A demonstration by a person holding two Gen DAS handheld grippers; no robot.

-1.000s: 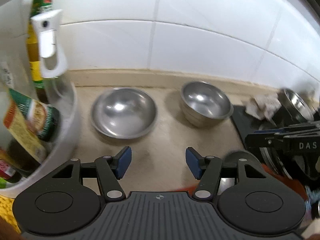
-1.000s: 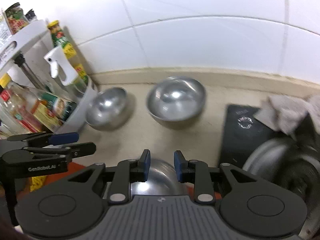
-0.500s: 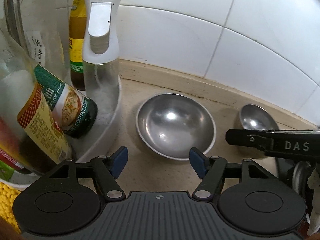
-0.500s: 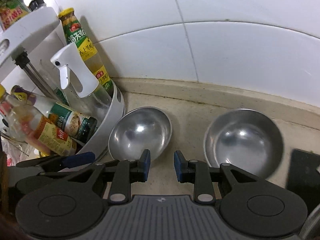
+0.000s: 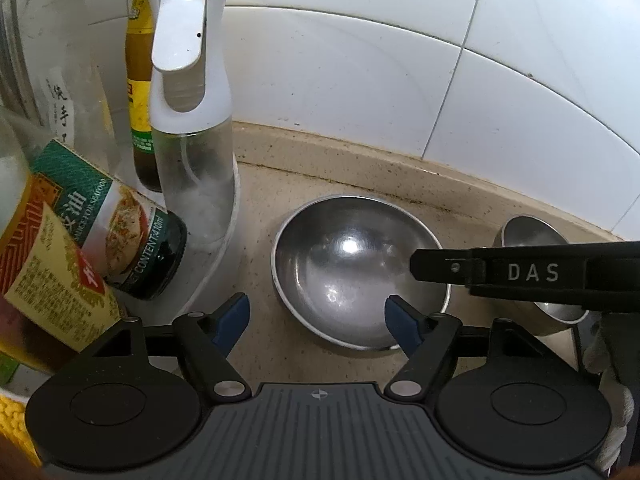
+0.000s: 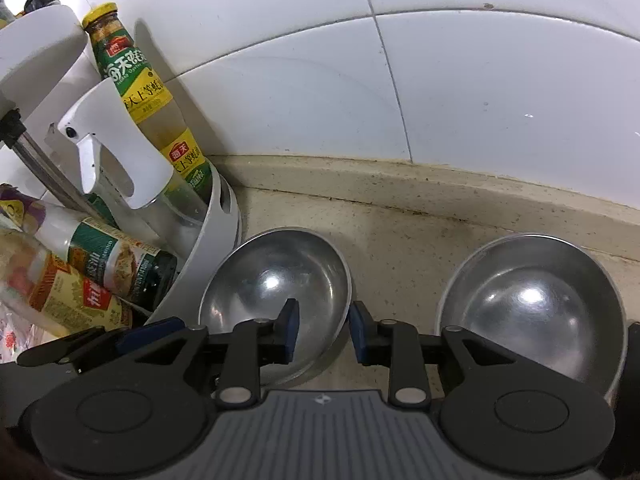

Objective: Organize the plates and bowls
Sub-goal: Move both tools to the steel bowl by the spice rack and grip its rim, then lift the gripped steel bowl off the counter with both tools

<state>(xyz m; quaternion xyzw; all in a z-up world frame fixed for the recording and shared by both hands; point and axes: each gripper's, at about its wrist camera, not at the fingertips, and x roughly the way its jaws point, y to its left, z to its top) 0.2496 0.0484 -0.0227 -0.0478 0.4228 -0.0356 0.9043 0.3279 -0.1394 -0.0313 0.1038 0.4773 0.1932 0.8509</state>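
Two steel bowls stand on the beige counter by the tiled wall. The wider left bowl (image 5: 352, 268) (image 6: 276, 280) sits next to the white bottle rack. The other bowl (image 6: 532, 300) (image 5: 528, 236) stands to its right, half hidden in the left wrist view by the right gripper's black finger (image 5: 520, 272). My left gripper (image 5: 316, 322) hangs over the left bowl's near rim, jaws opening and empty. My right gripper (image 6: 324, 334) has a narrow gap, also opening, and straddles that bowl's right rim without pressing on it.
A white round rack (image 6: 208, 248) at the left holds sauce bottles (image 6: 140, 92) and a white spray bottle (image 5: 192, 120). The raised counter lip and tiled wall (image 6: 440, 120) close off the back. The left gripper's finger (image 6: 100, 340) shows low at the left.
Both grippers have swung left and come down close to the left bowl. The left jaws have spread wider. The right jaws have parted a little, and the stove and cloth have left view.
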